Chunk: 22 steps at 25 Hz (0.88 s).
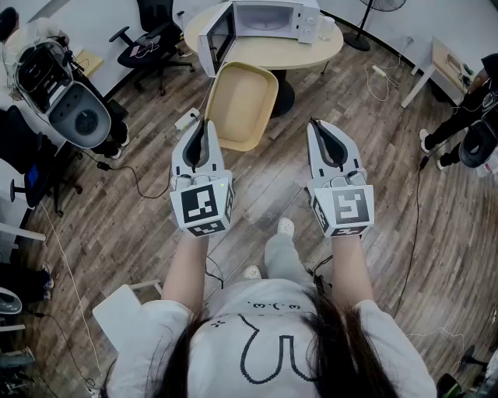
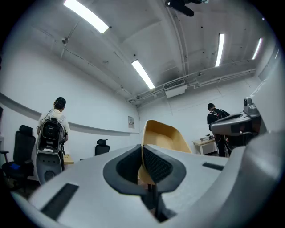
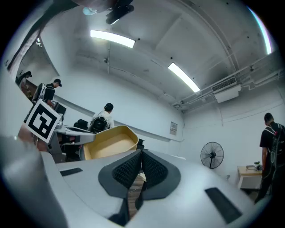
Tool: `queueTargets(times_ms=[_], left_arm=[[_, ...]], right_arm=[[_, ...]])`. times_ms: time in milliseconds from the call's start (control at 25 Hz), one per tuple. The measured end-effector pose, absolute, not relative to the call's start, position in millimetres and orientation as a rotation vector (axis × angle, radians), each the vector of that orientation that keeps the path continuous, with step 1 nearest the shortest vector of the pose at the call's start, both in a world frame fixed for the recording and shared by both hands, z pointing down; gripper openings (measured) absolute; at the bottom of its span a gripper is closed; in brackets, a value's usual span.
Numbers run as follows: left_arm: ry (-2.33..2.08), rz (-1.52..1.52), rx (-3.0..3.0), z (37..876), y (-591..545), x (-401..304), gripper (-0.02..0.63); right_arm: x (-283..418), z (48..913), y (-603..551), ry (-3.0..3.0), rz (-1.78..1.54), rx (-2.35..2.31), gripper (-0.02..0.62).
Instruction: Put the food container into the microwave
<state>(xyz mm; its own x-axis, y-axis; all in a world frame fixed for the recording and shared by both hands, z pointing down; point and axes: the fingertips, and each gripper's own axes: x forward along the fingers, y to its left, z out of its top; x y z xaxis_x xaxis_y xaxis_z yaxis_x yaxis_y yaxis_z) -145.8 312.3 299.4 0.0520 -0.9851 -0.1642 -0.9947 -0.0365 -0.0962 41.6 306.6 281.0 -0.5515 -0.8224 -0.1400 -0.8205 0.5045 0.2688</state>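
The food container (image 1: 241, 105), a shallow tan tray with rounded corners and nothing in it, sticks out from the tip of your left gripper (image 1: 204, 127), whose jaws pinch its rim. It is picked up but not loaded. The microwave (image 1: 268, 19), door open, stands well ahead of both grippers on the round table (image 1: 272, 54). Your right gripper (image 1: 315, 124), just beside the tray, is closed on nothing.

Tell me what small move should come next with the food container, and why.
Probably carry the food container forward toward the microwave. The left claw is shut on its rim, holding it over the floor short of the table, and the microwave door already stands open. The right claw is shut on nothing.
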Motion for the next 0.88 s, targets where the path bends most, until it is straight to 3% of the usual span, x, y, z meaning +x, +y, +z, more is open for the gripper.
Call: queueTargets(times_ms=[400, 880], left_arm=[[2.041, 0.096, -2.110, 295.4, 259.9, -134.8, 0.018], [2.090, 0.087, -2.060, 280.2, 115.6, -106.5, 0.018]], right_arm=[[50.3, 284.8, 253.3, -2.758, -0.472, 1.441, 0.029], [78.9, 269.9, 101.8, -2.803, -0.474, 1.387, 0.029]])
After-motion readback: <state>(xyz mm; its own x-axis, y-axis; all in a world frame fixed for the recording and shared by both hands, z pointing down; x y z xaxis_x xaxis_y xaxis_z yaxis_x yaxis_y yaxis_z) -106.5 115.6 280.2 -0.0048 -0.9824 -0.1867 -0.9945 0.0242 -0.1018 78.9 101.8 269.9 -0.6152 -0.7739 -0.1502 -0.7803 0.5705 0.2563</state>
